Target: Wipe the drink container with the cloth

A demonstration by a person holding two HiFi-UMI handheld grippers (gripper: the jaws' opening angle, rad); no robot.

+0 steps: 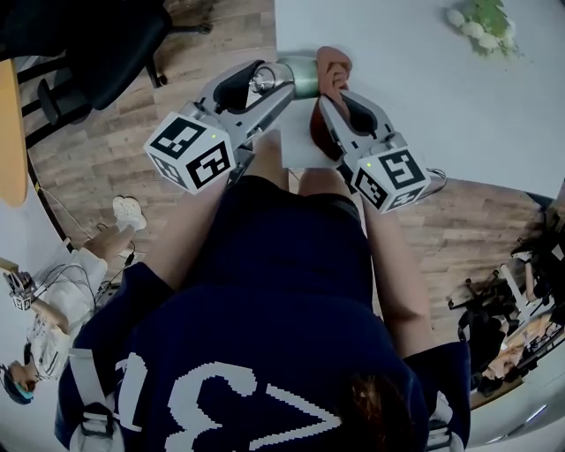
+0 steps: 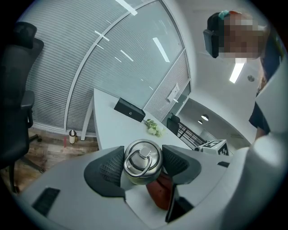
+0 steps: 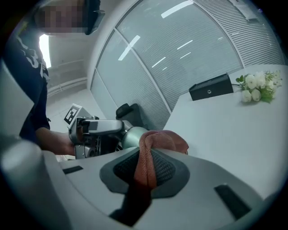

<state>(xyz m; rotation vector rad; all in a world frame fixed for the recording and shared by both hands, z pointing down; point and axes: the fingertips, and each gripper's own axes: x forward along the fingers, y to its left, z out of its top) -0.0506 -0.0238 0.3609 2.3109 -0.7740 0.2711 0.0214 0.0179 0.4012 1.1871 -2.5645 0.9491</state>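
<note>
My left gripper (image 1: 269,81) is shut on a pale green metal drink container (image 1: 300,75), held sideways over the near edge of the white table (image 1: 415,79). In the left gripper view its steel lid with a ring (image 2: 142,158) sits between the two dark pads. My right gripper (image 1: 334,88) is shut on a rust-orange cloth (image 1: 333,69), bunched against the container's body. In the right gripper view the cloth (image 3: 155,148) hangs between the jaws, touching the container (image 3: 133,134), with the left gripper (image 3: 92,128) behind it.
Artificial white flowers (image 1: 481,25) lie far right on the table, seen also in the right gripper view as flowers (image 3: 256,87) next to a black box (image 3: 210,92). A black office chair (image 1: 97,48) stands on the wood floor at left. A person sits at lower left.
</note>
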